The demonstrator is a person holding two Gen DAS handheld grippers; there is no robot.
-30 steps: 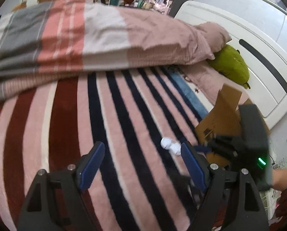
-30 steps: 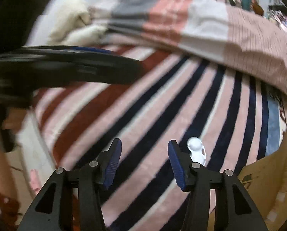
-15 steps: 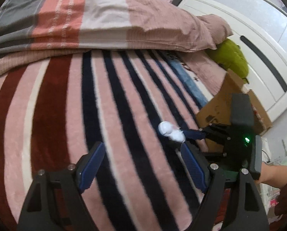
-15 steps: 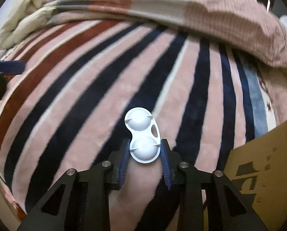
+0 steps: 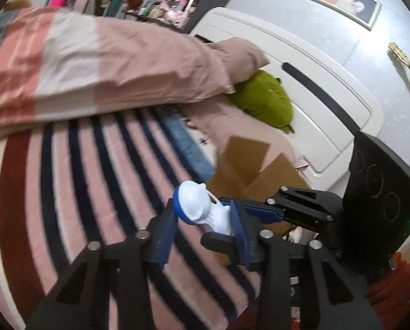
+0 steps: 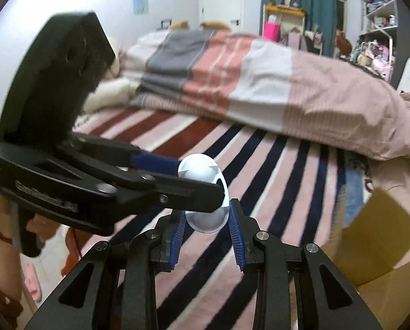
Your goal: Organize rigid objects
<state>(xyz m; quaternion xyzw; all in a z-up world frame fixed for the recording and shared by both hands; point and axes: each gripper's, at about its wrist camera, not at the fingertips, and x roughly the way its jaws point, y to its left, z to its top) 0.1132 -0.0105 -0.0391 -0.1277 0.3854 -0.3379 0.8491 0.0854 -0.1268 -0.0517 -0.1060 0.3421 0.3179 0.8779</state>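
Lifting off the striped blanket [image 6: 259,181], the scene has changed from a second ago: the white two-cup case [image 6: 205,192] then lay on the bed ahead of your jaws; it now hangs clear of the fabric. The cardboard box [image 6: 383,247] sits right of your right jaws, well below the case.

Your right gripper [image 6: 206,227] is closed on the case's lower cup, having clamped it half a second ago. Your left gripper [image 5: 202,217] has come in from wide open and now pinches the upper cup [image 5: 192,202] crosswise.

Judgement: both tools share one item. Expect either a handover or a two-handed snap-shut before boxing; release one side cleanly to avoid twisting the hinge.
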